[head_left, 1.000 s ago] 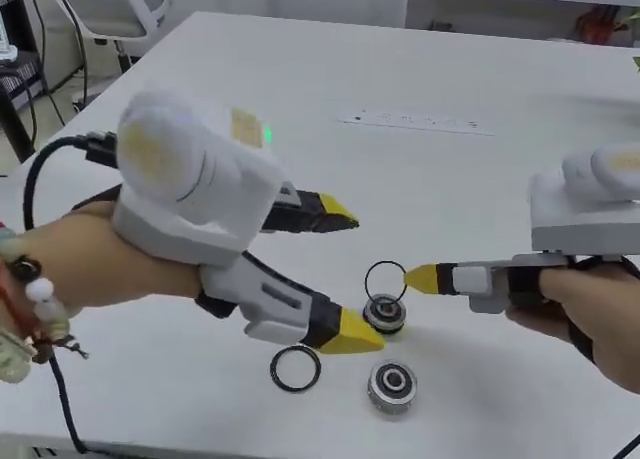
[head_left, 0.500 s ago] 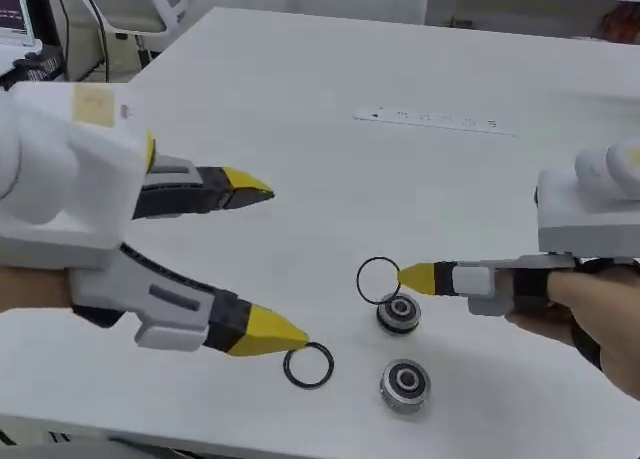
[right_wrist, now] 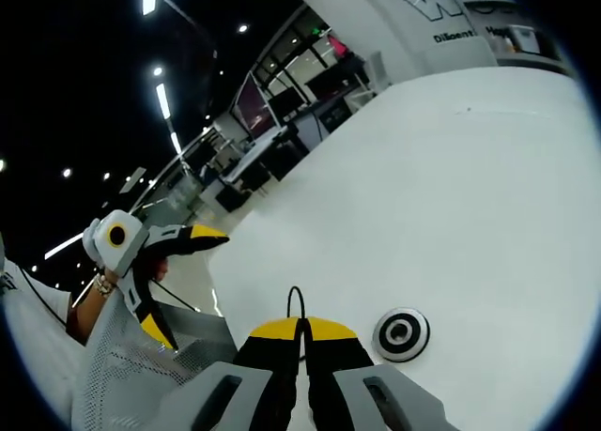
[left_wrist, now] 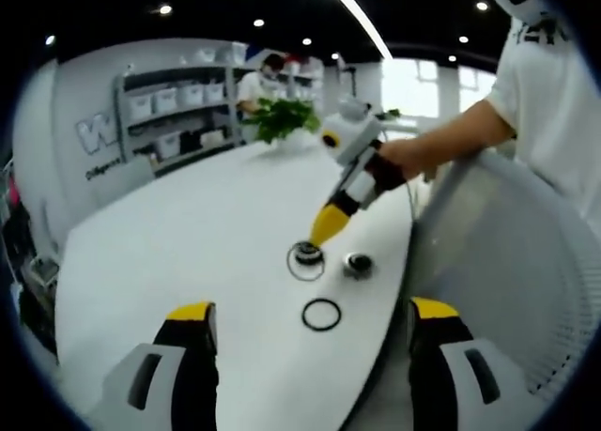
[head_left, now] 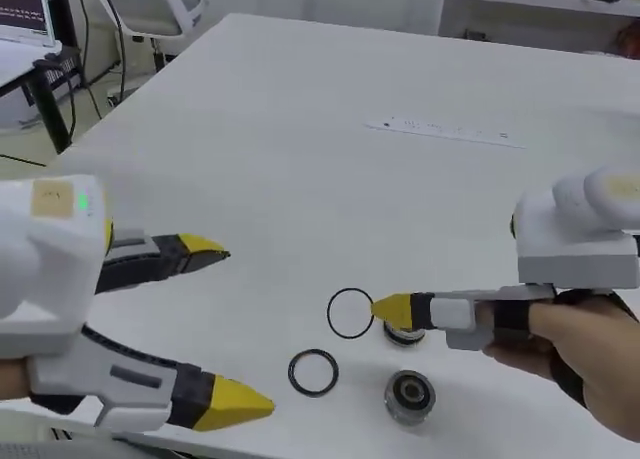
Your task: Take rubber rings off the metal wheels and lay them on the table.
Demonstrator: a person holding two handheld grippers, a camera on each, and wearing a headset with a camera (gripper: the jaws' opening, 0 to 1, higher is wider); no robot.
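Hanging just left of the farther metal wheel [head_left: 405,333], 1 rubber ring [head_left: 329,313] is pinched in your right gripper's [head_left: 385,308] closed jaws and looks free of it. A 2nd ring [head_left: 291,373] lies flat on the counter [head_left: 300,179], below-left of that wheel. Your left gripper [head_left: 225,326] hovers well left, jaws wide open, empty. You're at the laying-down step: lower the ring beside that wheel, then release.

My right tongs [head_left: 380,309] pinch one thin black ring [head_left: 329,314] beside a metal wheel [head_left: 405,335]; another ring [head_left: 294,373] lies flat on the surface [head_left: 300,179] near the second wheel [head_left: 410,394].
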